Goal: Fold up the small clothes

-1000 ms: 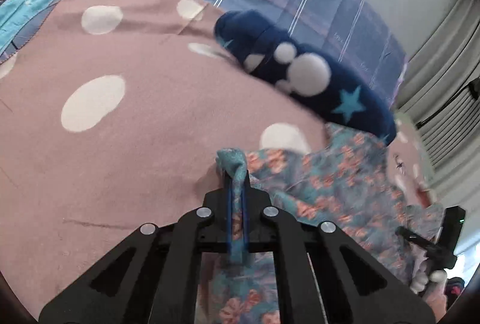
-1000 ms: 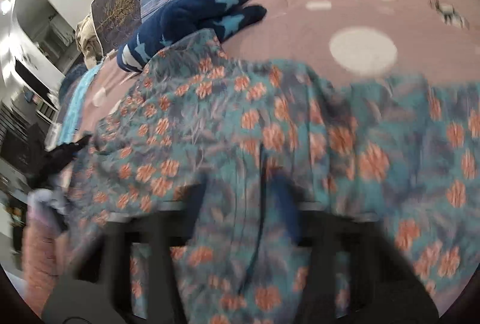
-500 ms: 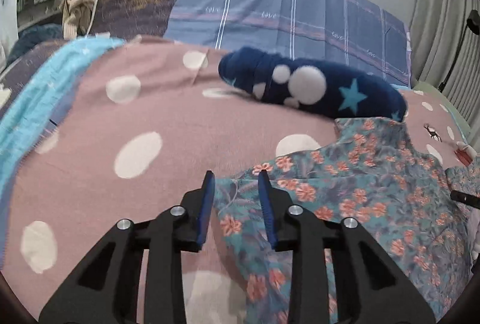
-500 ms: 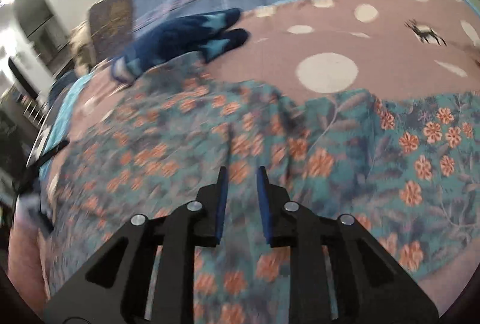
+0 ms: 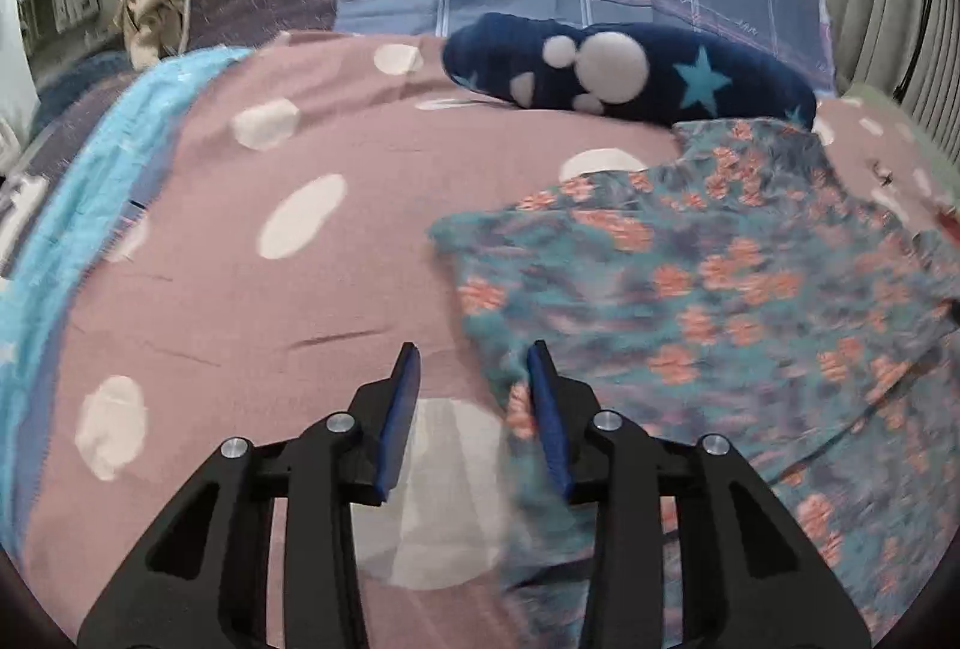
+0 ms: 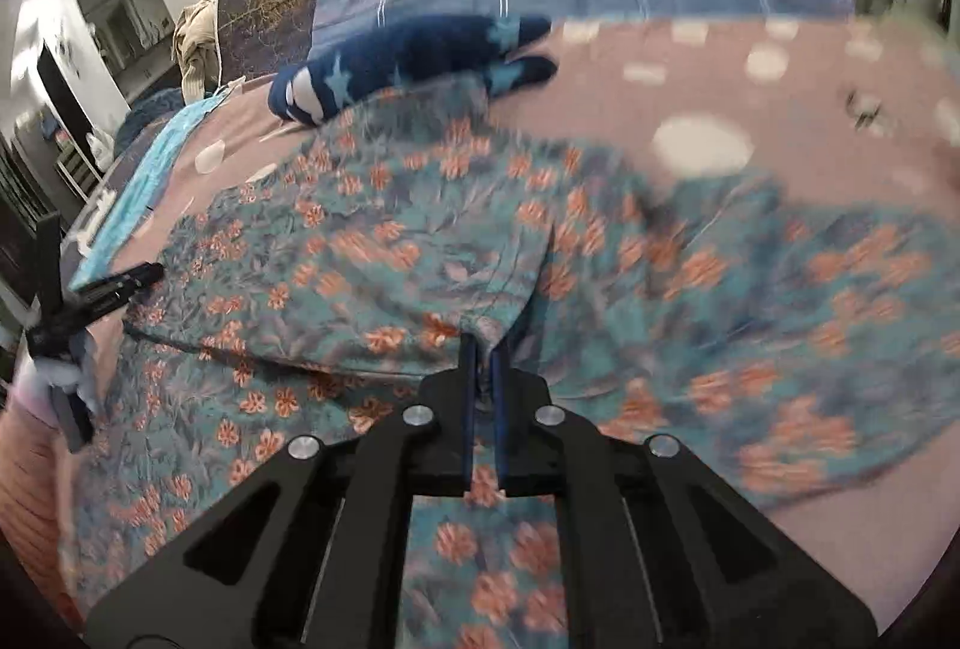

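Left gripper (image 5: 473, 370) has released floral garment (image 5: 690, 289), jaws opening, empty | right gripper (image 6: 482, 358) jaws pinch its fold, seen only from right wrist

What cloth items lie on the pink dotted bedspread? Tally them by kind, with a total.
Floral garments: 1
Navy star-print fleece pieces: 1
Total: 2

The left hand-held gripper (image 5: 474, 367) has released the floral garment (image 5: 720, 289); the right hand-held gripper (image 6: 483, 358) now pinches it.
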`<state>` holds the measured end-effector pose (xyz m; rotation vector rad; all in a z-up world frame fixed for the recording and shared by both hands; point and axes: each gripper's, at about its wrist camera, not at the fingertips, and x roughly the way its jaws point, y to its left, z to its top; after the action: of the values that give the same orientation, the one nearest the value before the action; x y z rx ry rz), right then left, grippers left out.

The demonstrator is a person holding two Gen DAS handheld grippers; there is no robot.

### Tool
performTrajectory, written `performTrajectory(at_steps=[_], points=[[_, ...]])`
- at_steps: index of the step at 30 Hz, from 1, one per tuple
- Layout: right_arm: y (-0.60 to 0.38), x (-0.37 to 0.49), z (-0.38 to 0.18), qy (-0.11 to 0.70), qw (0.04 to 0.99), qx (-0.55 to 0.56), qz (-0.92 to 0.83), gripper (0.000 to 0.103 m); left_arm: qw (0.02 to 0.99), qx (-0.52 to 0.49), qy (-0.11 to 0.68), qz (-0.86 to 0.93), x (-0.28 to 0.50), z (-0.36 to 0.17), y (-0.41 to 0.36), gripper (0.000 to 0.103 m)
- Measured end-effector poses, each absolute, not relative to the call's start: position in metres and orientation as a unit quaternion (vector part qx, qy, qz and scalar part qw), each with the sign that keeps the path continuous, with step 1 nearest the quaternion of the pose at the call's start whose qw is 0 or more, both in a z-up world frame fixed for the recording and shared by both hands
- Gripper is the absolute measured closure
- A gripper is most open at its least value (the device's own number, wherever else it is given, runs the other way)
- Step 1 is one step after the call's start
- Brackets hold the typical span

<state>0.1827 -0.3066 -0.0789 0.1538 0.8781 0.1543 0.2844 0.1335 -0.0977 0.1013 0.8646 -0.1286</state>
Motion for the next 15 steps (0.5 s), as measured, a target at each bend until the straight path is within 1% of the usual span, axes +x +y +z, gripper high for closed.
performTrajectory(at_steps=[1,2,3,4,6,8,9,11,13,15], points=[[-0.305,0.182,-0.082,0.438,0.894,0.061,0.066,0.092,0.902,0.056,0.424,-0.054,0.285,-0.1,0.134,0.063],[-0.303,0.185,-0.093,0.467,0.881,0.048,0.06,0.083,0.9,0.059,0.429,-0.045,0.285,-0.103,0.136,0.063],[-0.304,0.189,-0.103,0.489,0.87,0.041,0.055,0.081,0.901,0.054,0.429,-0.041,0.285,-0.103,0.136,0.063],[-0.305,0.187,-0.11,0.494,0.866,0.047,0.056,0.08,0.903,0.043,0.427,-0.037,0.282,-0.101,0.136,0.063],[-0.313,0.173,-0.103,0.471,0.878,0.065,0.063,0.08,0.909,0.034,0.413,-0.045,0.272,-0.091,0.132,0.063],[-0.328,0.154,-0.088,0.436,0.893,0.09,0.064,0.073,0.917,0.037,0.39,-0.072,0.258,-0.076,0.116,0.062],[-0.341,0.142,-0.077,0.412,0.905,0.095,0.052,0.072,0.92,0.039,0.377,-0.097,0.249,-0.066,0.103,0.061],[-0.372,0.125,-0.058,0.375,0.922,0.096,0.011,0.067,0.921,0.042,0.363,-0.137,0.24,-0.054,0.082,0.061],[-0.414,0.109,-0.042,0.345,0.93,0.124,-0.037,0.067,0.916,0.039,0.357,-0.18,0.238,-0.048,0.06,0.061],[-0.467,0.095,-0.026,0.317,0.928,0.18,-0.084,0.067,0.903,0.029,0.364,-0.225,0.239,-0.05,0.034,0.061]])
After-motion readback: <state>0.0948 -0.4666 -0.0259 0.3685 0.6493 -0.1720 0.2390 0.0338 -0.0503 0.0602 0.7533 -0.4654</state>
